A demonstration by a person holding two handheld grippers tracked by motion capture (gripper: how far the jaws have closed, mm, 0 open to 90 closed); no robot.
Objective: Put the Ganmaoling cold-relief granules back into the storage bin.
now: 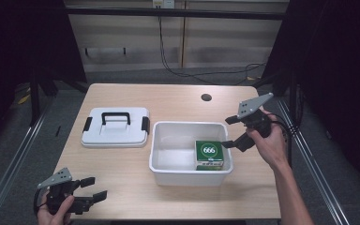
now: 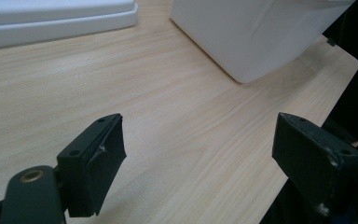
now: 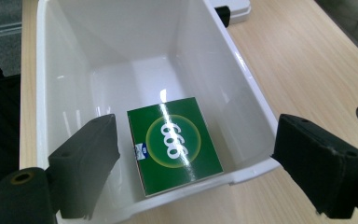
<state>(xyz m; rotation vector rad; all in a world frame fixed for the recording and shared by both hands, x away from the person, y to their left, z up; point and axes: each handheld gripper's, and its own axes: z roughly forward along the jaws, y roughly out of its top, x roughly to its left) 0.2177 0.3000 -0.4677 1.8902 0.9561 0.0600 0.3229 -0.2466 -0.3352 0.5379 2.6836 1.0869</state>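
A green box marked 666 (image 1: 209,153) (image 3: 173,143) lies flat in the right end of a white plastic bin (image 1: 158,154) (image 3: 51,70) at the table's middle. My right gripper (image 1: 231,132) (image 3: 193,170) hovers open at the bin's right rim, its jaws spread wide above the box and holding nothing. A white lid with a black handle (image 1: 116,126) (image 2: 56,18) rests on the table left of the bin. My left gripper (image 1: 93,188) (image 2: 198,161) sits open low over the front left corner of the table, empty.
The light wooden table (image 1: 178,98) has a round cable hole (image 1: 206,97) at the back right. The bin's outer wall (image 2: 256,32) stands ahead of the left gripper. Dark floor and metal rails flank the table.
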